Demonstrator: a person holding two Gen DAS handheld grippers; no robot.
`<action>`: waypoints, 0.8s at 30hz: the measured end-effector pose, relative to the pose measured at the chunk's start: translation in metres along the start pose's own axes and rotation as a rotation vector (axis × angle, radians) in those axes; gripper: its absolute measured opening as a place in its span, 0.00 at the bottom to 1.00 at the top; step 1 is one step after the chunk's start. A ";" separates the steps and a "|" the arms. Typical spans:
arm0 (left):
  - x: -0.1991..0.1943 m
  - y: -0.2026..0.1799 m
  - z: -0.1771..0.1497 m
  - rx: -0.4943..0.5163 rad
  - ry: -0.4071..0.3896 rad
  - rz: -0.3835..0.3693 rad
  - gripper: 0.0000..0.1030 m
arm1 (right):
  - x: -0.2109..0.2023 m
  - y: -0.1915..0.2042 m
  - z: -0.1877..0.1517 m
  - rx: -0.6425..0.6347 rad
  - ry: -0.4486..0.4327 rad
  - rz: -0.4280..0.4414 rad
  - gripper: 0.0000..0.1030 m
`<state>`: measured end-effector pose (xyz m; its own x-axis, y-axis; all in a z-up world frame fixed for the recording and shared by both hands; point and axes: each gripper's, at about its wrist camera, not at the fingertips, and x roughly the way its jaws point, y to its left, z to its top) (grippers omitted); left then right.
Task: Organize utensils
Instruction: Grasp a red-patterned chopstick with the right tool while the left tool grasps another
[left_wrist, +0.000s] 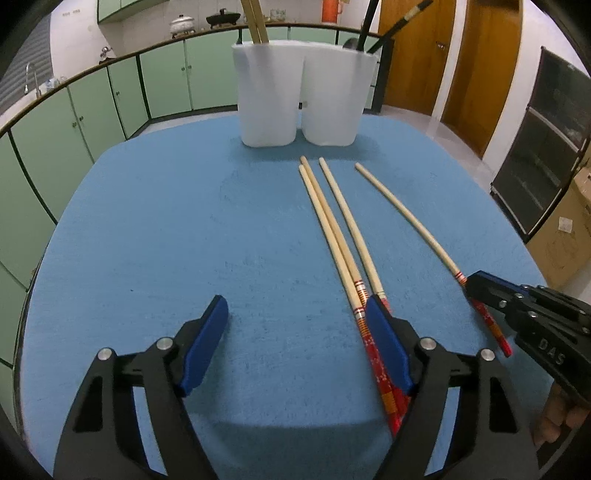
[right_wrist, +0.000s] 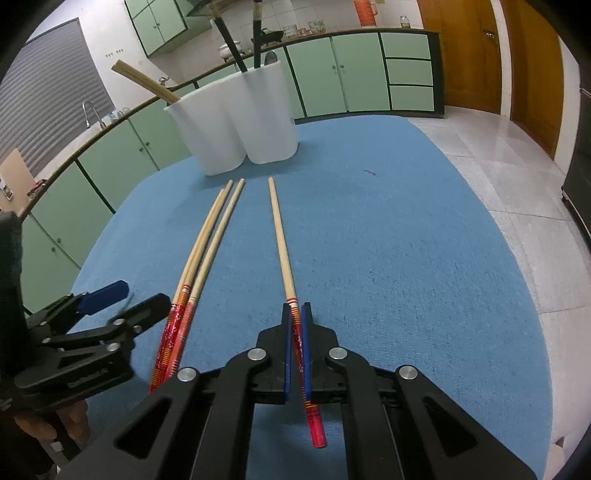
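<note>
Three bamboo chopsticks (left_wrist: 332, 229) (right_wrist: 207, 240) with red patterned handles lie close together on the blue table. My left gripper (left_wrist: 297, 310) (right_wrist: 136, 295) is open, low over the cloth. Its right pad (left_wrist: 388, 339) rests over the red handles, and at least one handle lies just inside it, ungripped. My right gripper (right_wrist: 295, 317) (left_wrist: 476, 284) is shut on the red handle of a fourth chopstick (right_wrist: 280, 236) (left_wrist: 406, 218), whose tip points toward the holder. The white two-compartment holder (left_wrist: 303, 99) (right_wrist: 236, 122) stands at the far side. It has wooden chopsticks in one side and black utensils in the other.
The blue cloth (left_wrist: 147, 240) covers a rounded table whose edges fall away left and right. Green cabinets (left_wrist: 92, 110) curve behind it, and wooden doors (left_wrist: 461, 55) stand at the back right. A cardboard box (left_wrist: 565, 229) sits on the floor at right. A hand (left_wrist: 561, 417) holds the right gripper.
</note>
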<state>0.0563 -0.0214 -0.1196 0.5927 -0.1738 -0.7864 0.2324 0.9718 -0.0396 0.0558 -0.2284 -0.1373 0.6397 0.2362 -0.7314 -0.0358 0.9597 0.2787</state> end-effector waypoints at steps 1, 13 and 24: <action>0.001 0.001 0.000 -0.005 0.000 -0.004 0.70 | 0.000 0.000 0.000 0.000 0.000 0.001 0.04; 0.007 -0.006 0.007 -0.020 0.020 -0.033 0.68 | -0.001 0.000 -0.001 0.003 -0.002 0.008 0.05; 0.002 0.000 0.000 -0.012 0.015 -0.029 0.65 | -0.001 0.000 -0.002 0.003 -0.003 0.009 0.05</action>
<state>0.0576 -0.0220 -0.1215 0.5743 -0.2001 -0.7938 0.2403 0.9682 -0.0702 0.0535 -0.2283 -0.1376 0.6418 0.2440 -0.7270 -0.0388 0.9572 0.2870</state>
